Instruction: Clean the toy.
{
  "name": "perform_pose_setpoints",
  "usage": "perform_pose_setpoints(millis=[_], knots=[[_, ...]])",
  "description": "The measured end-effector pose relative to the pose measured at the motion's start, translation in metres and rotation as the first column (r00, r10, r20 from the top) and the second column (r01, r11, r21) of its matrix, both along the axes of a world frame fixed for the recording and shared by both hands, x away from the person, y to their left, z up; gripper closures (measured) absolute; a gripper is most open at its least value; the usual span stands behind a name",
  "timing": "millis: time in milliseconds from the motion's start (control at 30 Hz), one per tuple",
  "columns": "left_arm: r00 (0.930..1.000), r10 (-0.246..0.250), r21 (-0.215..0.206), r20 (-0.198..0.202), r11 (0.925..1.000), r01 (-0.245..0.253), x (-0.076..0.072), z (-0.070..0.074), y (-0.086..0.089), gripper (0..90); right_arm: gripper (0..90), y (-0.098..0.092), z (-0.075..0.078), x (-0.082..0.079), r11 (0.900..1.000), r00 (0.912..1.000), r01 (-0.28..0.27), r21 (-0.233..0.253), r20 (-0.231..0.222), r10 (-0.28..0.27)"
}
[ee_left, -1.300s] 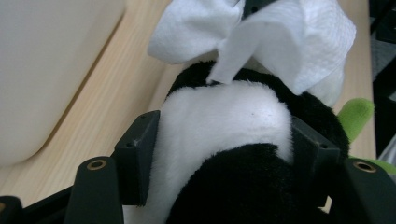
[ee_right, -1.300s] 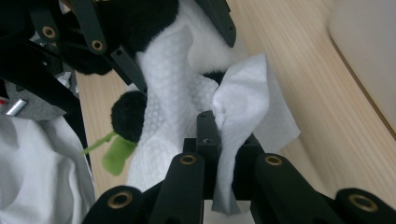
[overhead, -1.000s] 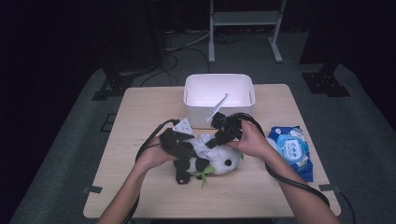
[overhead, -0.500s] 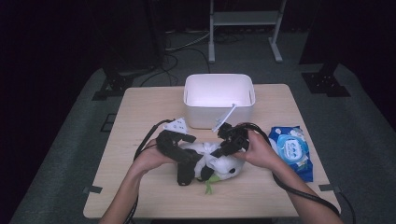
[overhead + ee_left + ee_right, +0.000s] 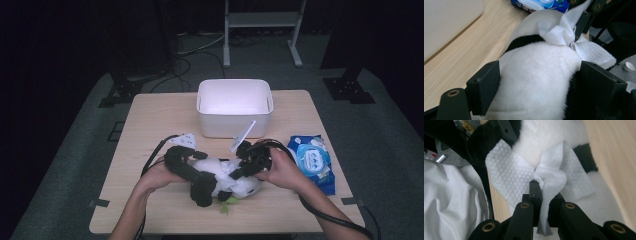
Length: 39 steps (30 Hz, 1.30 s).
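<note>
My left gripper (image 5: 192, 172) is clamped around the plush panda (image 5: 536, 82), which lies near the table's (image 5: 150, 120) front edge. My right gripper (image 5: 541, 192) pinches a white wipe (image 5: 549, 176) against its fur. The blue wipes pack (image 5: 312, 160) sits by the right edge, print too blurry to read.

No readable text anywhere; the blue wipes pack (image 5: 311, 161) at 3 o'clock on the table (image 5: 150, 125) carries a white-and-blue printed label, lettering too small and blurred to make out; same pack (image 5: 541, 4) at 12 o'clock in the left gripper view, print cut off and illegible; a yellow tag (image 5: 467, 125) at 11 o'clock in the right gripper view bears dark marks, unreadable.
</note>
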State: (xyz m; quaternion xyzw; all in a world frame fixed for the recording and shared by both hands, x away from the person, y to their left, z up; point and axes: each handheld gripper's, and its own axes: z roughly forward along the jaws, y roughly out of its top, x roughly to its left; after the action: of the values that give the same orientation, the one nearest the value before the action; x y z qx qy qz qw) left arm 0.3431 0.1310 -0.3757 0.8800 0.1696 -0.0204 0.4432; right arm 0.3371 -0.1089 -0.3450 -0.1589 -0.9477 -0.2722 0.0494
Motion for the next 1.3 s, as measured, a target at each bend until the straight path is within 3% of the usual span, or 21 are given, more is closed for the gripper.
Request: perform_pose_setpoints(millis=[167,300,467,633,733,833,967,1100,1300], knots=[[0.9978,-0.045,0.026,0.048,0.9987,0.044,-0.012,-0.002,-0.005,17.7,84.7,-0.003,0.015,0.007,0.999,0.9987,0.031,0.021,0.04,-0.032],[0.9963,-0.058,0.049,0.063,0.9973,0.055,-0.017,0.0,-0.007,17.8,84.6,-0.01,0.017,0.018,0.998,0.9963,0.067,0.017,0.052,-0.068],[0.9958,-0.075,0.042,0.052,0.9964,0.073,-0.018,0.001,-0.007,17.7,84.4,-0.017,-0.001,0.022,0.997,0.9966,0.082,-0.008,0.0,-0.082],[0.9937,-0.104,0.015,0.041,0.9945,0.104,-0.02,0.007,-0.007,17.3,84.5,-0.023,-0.012,0.015,0.996,0.9953,0.086,0.009,-0.045,-0.086],[0.9966,-0.069,0.039,0.046,0.997,0.067,-0.022,0.009,-0.007,11.2,84.6,-0.027,-0.016,0.009,0.998,0.9957,0.067,0.006,-0.065,-0.067],[0.9971,-0.076,0.033,0.002,0.9965,0.076,-0.021,0.005,-0.006,9.2,84.7,-0.031,-0.018,0.002,0.997,0.9954,0.073,0.015,-0.064,-0.072],[0.9955,-0.093,0.04,-0.016,0.9948,0.094,-0.023,0.002,-0.006,8.0,84.7,-0.035,-0.025,0.0,0.996,0.9935,0.071,0.046,-0.093,-0.066],[0.9954,-0.094,0.071,0.019,0.9932,0.092,-0.025,-0.003,-0.011,8.0,84.8,-0.04,-0.029,0.0,0.994,0.9914,0.077,0.075,-0.111,-0.069],[0.9937,-0.082,0.11,0.076,0.9912,0.074,-0.025,-0.002,-0.023,8.0,85.0,-0.048,-0.031,-0.008,0.993,0.9919,0.092,0.074,-0.095,-0.085]])
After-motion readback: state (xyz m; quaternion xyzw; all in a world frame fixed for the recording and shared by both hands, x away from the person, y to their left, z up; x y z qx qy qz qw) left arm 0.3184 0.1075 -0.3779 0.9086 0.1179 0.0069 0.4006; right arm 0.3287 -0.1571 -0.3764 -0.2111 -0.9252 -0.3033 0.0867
